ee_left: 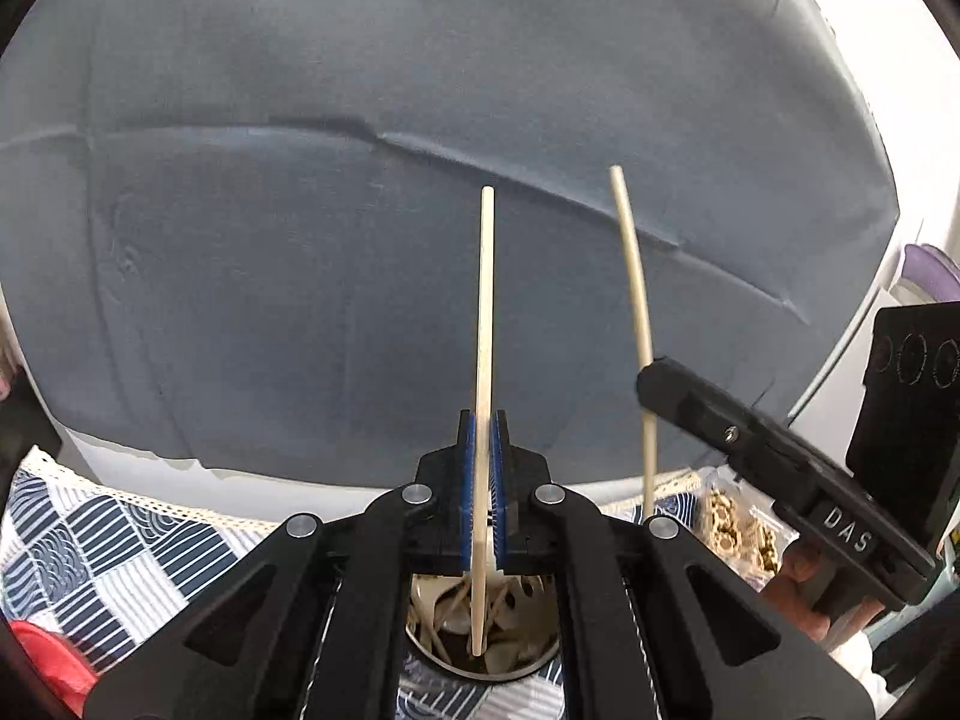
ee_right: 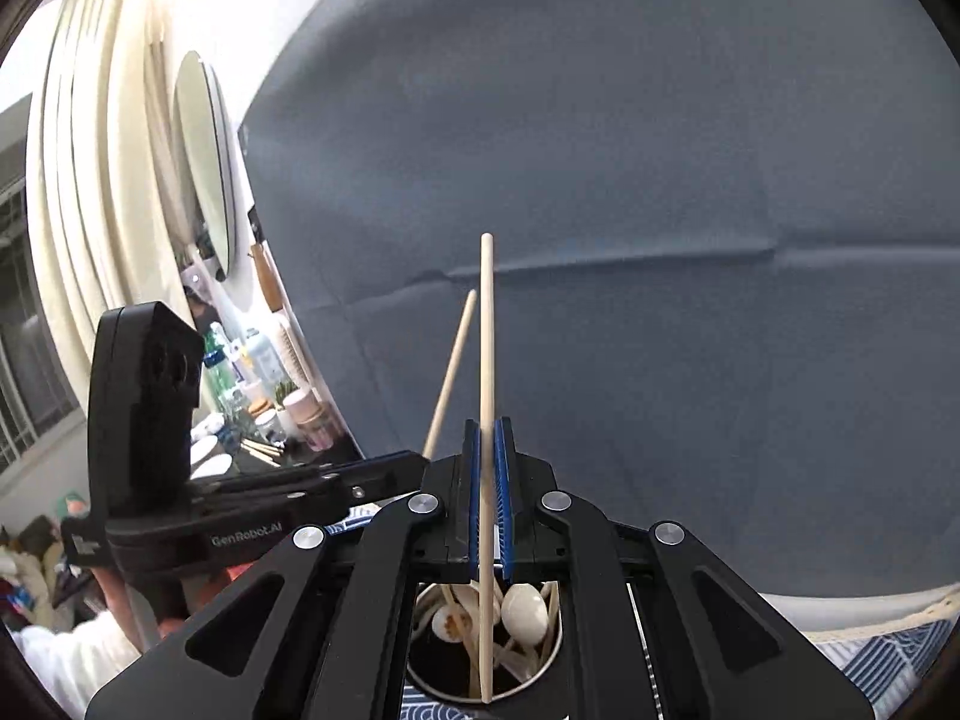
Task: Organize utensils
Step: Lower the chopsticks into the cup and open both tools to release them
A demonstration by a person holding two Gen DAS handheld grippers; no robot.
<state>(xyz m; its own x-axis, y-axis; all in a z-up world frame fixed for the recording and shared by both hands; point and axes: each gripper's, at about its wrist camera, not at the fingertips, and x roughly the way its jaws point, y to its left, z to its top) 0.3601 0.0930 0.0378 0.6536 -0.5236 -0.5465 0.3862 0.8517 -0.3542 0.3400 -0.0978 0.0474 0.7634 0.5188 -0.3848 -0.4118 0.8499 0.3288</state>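
Observation:
My left gripper [ee_left: 485, 420] is shut on a pale wooden chopstick [ee_left: 485, 312] held upright, its lower end over a round utensil holder [ee_left: 540, 663] with several pale utensils inside. My right gripper [ee_right: 487, 429] is shut on a second chopstick [ee_right: 486, 330], also upright, its lower end inside the same holder [ee_right: 420, 678], which holds white spoons [ee_right: 523, 611]. The right gripper [ee_left: 648, 381] with its chopstick [ee_left: 630, 264] shows at the right of the left wrist view. The left gripper [ee_right: 414, 462] with its chopstick [ee_right: 451, 372] shows at the left of the right wrist view.
A grey-blue cloth backdrop [ee_left: 420, 210] fills the background. A blue and white patterned tablecloth [ee_left: 108, 546] covers the table. A bag of golden pieces [ee_left: 735, 525] lies at the right. A red object [ee_left: 48, 660] is at the lower left. A cluttered shelf with bottles [ee_right: 252, 384] is at the left.

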